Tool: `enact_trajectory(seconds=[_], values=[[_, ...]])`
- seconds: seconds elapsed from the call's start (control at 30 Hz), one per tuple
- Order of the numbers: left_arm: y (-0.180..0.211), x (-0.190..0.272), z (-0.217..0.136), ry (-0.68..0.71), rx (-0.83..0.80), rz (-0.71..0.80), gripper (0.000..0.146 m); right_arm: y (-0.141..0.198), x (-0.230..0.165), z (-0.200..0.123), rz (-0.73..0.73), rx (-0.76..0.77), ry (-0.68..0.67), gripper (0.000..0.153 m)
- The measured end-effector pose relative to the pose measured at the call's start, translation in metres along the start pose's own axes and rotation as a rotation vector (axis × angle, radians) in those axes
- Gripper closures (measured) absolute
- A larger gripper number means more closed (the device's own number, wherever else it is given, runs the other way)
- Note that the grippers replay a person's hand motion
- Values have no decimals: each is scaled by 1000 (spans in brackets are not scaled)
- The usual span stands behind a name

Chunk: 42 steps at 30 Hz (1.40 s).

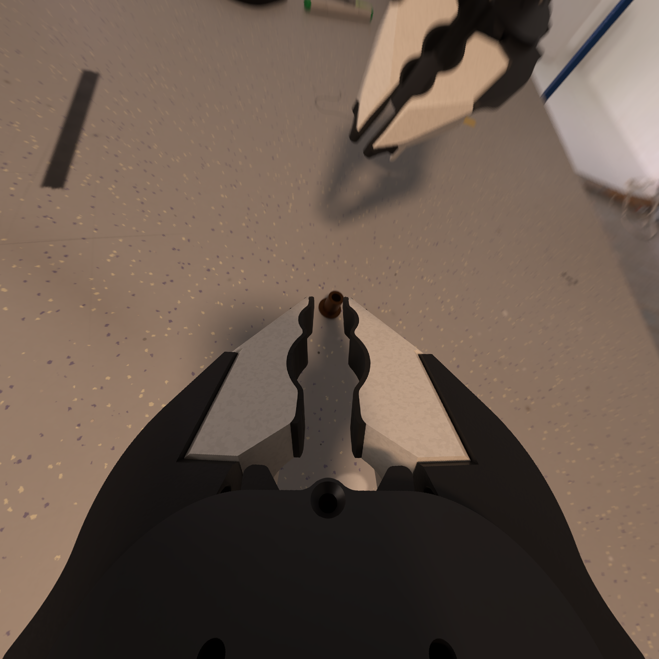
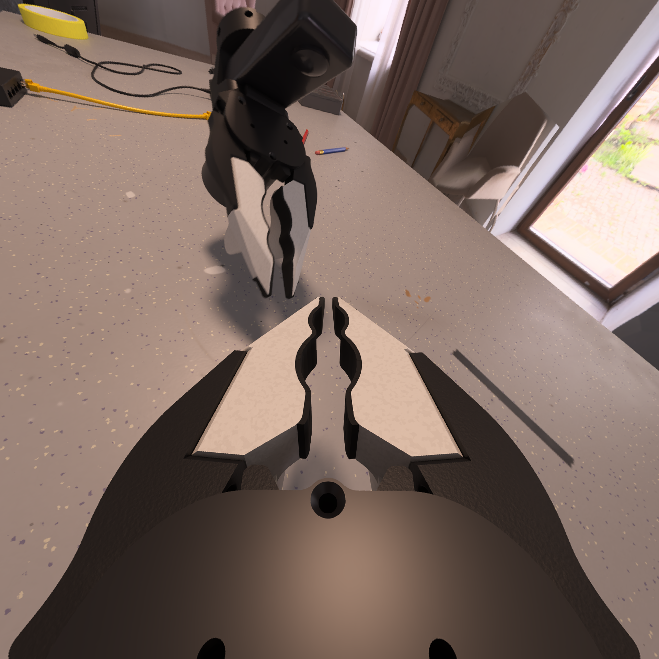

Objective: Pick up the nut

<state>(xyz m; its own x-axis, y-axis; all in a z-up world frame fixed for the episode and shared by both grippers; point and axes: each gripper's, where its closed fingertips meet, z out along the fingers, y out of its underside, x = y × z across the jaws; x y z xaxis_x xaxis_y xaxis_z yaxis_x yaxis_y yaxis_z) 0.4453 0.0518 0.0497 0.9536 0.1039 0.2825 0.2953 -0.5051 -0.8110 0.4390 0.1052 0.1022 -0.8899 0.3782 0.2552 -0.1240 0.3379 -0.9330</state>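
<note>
The nut [image 1: 330,304] is small, brown and flanged. It sits between the tips of my left gripper [image 1: 328,301], which is shut on it above the speckled grey table [image 1: 178,249]. In the right wrist view the left gripper [image 2: 278,293] hangs tip-down just above the table with its shadow beneath; the nut is too small to make out there. My right gripper [image 2: 328,301] is shut and empty, with only a thin slit between its tips. It also shows in the left wrist view [image 1: 369,144], at the upper right, tips close to the table.
A black strip [image 2: 513,406] lies on the table to the right. A yellow tape roll [image 2: 53,21], a black cable [image 2: 135,71], a yellow cable [image 2: 107,101], a black box [image 2: 10,87] and a blue pencil [image 2: 331,150] lie farther off. The table edge [image 2: 499,242] runs along the right.
</note>
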Motion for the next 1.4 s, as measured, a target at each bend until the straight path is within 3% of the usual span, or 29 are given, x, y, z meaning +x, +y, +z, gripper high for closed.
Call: enact_trajectory(seconds=[0.37,0.63,1.07,1.17,1.27,1.4], values=[[27,-1,34,-126,-397,294,128,19,8,2,16,-84,16,148],[27,0,36,-39,-707,460,131,26,28,-13,39,-105,76,148],[28,0,36,8,-855,529,135,28,29,-16,55,-107,62,148],[19,0,37,-12,-727,505,135,27,26,-15,64,-99,46,148],[-18,10,31,69,-280,217,135,14,18,-14,96,-28,1,148],[-63,24,-3,257,311,-134,135,-16,5,-14,177,160,-81,148]])
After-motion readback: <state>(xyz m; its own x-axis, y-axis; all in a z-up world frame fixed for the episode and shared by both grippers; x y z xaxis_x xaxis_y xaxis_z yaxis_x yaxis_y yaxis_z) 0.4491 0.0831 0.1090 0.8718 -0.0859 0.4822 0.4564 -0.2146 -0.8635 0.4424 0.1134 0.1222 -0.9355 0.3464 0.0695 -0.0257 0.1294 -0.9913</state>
